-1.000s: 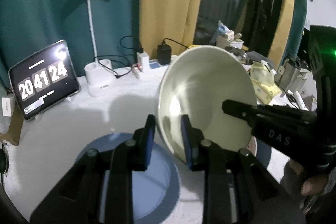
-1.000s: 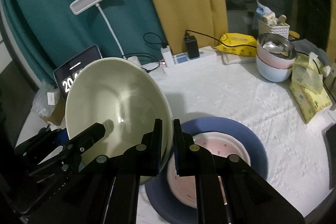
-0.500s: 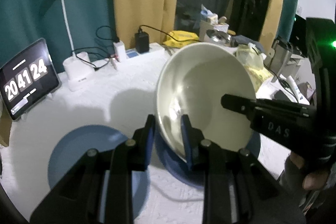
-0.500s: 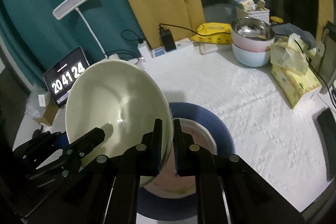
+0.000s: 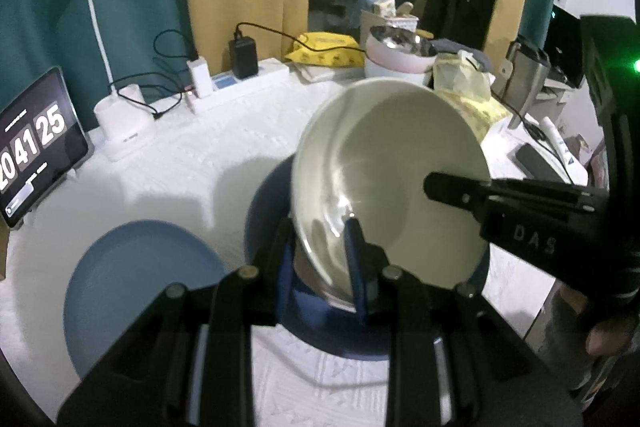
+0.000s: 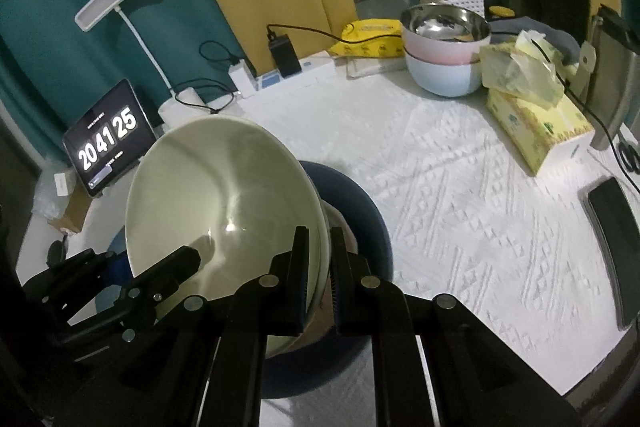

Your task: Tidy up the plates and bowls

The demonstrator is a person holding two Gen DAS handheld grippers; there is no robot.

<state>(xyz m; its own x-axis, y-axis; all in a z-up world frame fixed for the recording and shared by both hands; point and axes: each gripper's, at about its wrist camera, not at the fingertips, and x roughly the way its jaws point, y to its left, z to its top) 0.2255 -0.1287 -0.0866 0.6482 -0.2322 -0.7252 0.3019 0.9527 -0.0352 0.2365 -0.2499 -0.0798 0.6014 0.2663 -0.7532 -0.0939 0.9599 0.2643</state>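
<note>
Glossy round cream bowl (image 5: 394, 183) pinched at opposite rims by both jaws.

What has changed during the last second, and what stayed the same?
Both grippers carried the pale green bowl rightward, from above the light blue plate to above the dark blue plate. The left gripper and right gripper stay clamped on its rim; it stays tilted.

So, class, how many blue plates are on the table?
2: a light blue plate at the left, and a dark blue plate under the held bowl. That bowl may hide others.
</note>
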